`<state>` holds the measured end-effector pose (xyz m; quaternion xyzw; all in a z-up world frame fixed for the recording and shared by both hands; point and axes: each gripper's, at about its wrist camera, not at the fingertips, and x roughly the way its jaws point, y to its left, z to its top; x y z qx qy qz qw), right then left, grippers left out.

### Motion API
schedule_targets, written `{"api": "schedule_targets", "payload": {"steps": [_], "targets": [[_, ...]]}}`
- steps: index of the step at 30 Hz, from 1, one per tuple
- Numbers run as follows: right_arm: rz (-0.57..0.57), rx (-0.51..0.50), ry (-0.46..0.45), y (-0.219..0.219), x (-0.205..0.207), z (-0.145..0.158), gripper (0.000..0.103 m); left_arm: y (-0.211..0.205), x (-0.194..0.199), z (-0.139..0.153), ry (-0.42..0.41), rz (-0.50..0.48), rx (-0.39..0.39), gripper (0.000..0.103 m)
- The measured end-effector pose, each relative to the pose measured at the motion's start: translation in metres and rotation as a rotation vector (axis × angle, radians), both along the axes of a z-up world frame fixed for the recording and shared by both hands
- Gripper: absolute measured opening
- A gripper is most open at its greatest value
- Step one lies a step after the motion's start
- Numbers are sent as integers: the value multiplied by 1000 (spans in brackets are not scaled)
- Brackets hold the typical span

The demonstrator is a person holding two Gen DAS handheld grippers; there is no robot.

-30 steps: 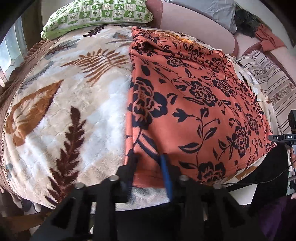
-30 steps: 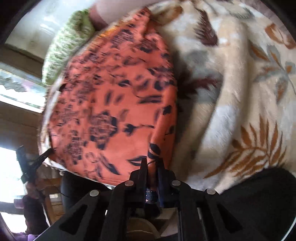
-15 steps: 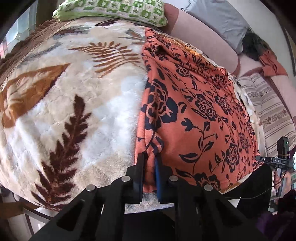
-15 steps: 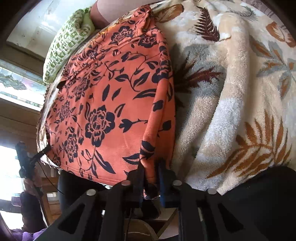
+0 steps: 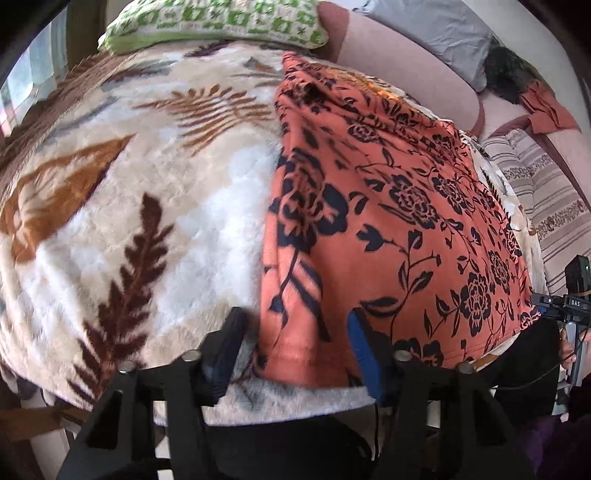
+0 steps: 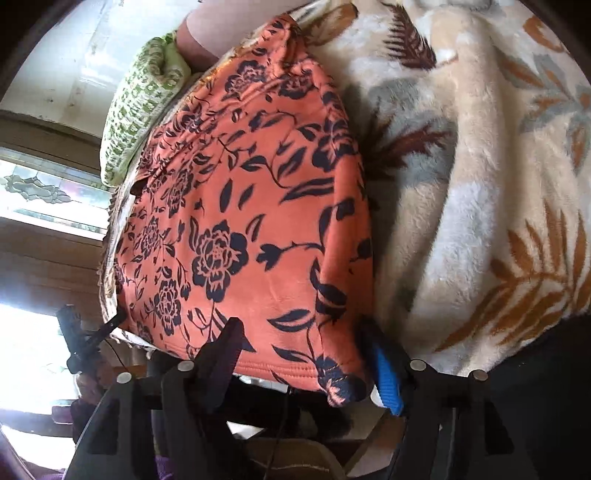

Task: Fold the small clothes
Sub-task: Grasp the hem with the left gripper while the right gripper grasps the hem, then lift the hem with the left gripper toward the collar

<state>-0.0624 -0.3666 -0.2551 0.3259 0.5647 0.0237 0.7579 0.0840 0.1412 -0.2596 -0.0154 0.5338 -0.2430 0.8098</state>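
Both claws gape wide, holding nothing: left claw (image 5: pixel 295 339) and right claw (image 6: pixel 301 349) each straddle a near corner of the orange floral garment (image 5: pixel 388 221) spread on the bed blanket (image 5: pixel 129 221). Best to pinch both hem corners evenly before lifting.

It was a home bedroom. A bed carried a plush leaf-print blanket (image 5: pixel 122 206) and green pillow (image 5: pixel 218 22). A window (image 6: pixel 40 188) stood beside it.

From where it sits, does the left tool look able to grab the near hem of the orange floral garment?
Probably yes. The left tool is open, its fingers straddling the orange floral garment at its near hem, with nothing between them.
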Motion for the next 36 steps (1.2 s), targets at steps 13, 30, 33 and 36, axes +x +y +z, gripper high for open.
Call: {"api": "schedule_targets", "payload": {"steps": [13, 30, 33, 36], "targets": [[81, -103, -28, 10, 0, 22, 10, 0, -9, -1, 25, -16, 7, 26], [-148, 198, -356, -75, 148, 108, 9, -4, 124, 104, -34, 17, -333, 8], [-214, 217, -382, -103, 206, 106, 9, -28, 187, 121, -52, 43, -323, 8], [-296, 245, -389, -138, 268, 93, 9, -59, 260, 128, -51, 83, -301, 8]]}}
